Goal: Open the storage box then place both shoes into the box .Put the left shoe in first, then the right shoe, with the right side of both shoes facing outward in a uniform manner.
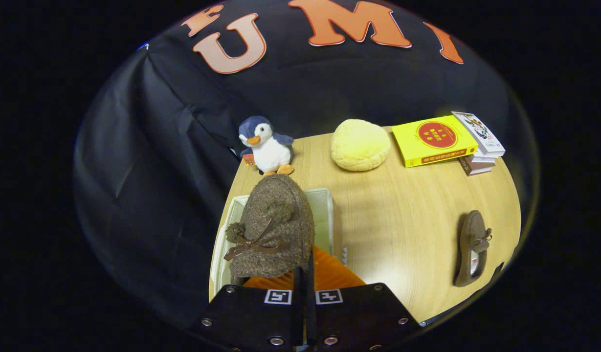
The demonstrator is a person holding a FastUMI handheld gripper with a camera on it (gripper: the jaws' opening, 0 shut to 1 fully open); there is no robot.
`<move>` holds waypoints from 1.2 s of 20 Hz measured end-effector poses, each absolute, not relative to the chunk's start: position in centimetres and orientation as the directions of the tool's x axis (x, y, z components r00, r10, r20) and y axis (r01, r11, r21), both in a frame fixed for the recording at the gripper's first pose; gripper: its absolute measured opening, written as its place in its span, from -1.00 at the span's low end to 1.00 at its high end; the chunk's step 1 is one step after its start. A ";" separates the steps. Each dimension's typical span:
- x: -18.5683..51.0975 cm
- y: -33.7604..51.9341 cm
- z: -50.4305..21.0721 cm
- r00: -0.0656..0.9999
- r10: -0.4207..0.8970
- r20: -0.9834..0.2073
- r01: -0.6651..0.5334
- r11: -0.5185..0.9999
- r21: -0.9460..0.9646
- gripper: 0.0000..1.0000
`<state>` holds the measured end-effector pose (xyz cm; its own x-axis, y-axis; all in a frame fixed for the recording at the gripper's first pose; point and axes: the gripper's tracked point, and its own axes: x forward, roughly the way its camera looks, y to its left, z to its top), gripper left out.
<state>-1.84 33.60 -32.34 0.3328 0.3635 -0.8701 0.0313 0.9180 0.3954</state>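
My gripper [304, 274] is shut on a brown woolly shoe [273, 227] with a bow and pompoms, held by its heel end with the toe pointing away from me. The shoe hangs over the open white storage box [323, 208], which sits at the table's left side and is mostly hidden behind the shoe. The second brown shoe [472, 247] lies on its side on the wooden table [403, 220], far off to the right of the fingers.
Beyond the box stands a penguin plush [266, 145]. A yellow round cushion [360, 144] lies past the table's middle. A yellow book [433, 141] and a small stack of books [478, 144] rest at the far right. The table's left edge runs beside the box.
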 end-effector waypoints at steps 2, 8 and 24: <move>-2.2 35.0 -34.0 0.301 0.349 -0.888 0.044 0.925 0.378 -0.93; -3.0 38.8 -38.4 0.214 0.324 -0.922 0.053 0.938 0.342 -0.93; -3.6 36.8 -30.1 0.300 0.547 -0.781 -0.147 0.836 0.529 0.35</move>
